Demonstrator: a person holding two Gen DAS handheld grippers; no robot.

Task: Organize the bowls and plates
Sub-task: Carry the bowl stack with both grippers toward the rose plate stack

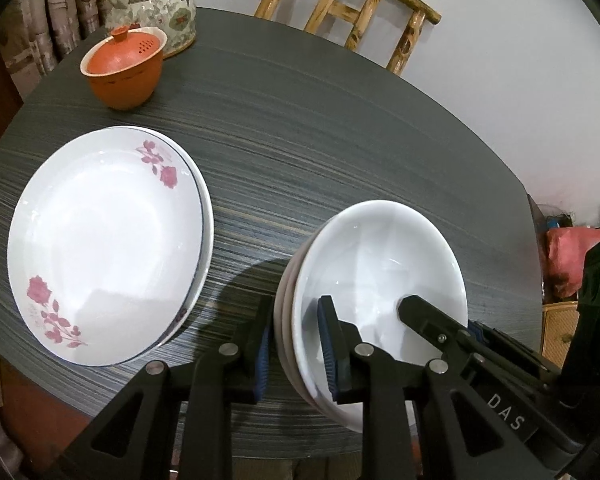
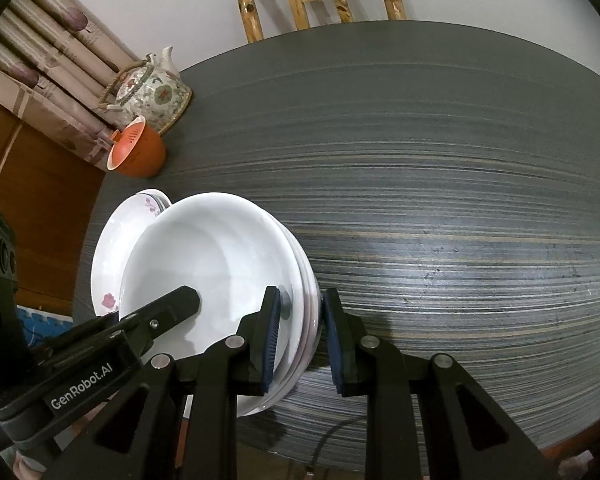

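The right gripper [image 2: 300, 340] is seen w/ its jaws set around the near rim of a stack of white bowls [image 2: 216, 264], one pad inside, one outside. A gap is left at the outer pad. The left gripper [image 2: 168, 312] is seen reaching into the top bowl. Flowered plates [image 2: 120, 240] lie behind, on the dark table [image 2: 440, 220]. An orange lidded cup [image 2: 140, 152] & a teapot [image 2: 152, 92] are seen far back.

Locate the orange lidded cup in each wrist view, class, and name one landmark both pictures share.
Left wrist view: the orange lidded cup stands upper left, on the table in front of the floral teapot.
Right wrist view: the cup is at left, middle height, near the table's edge.
Shared landmark: the floral teapot directly behind it.
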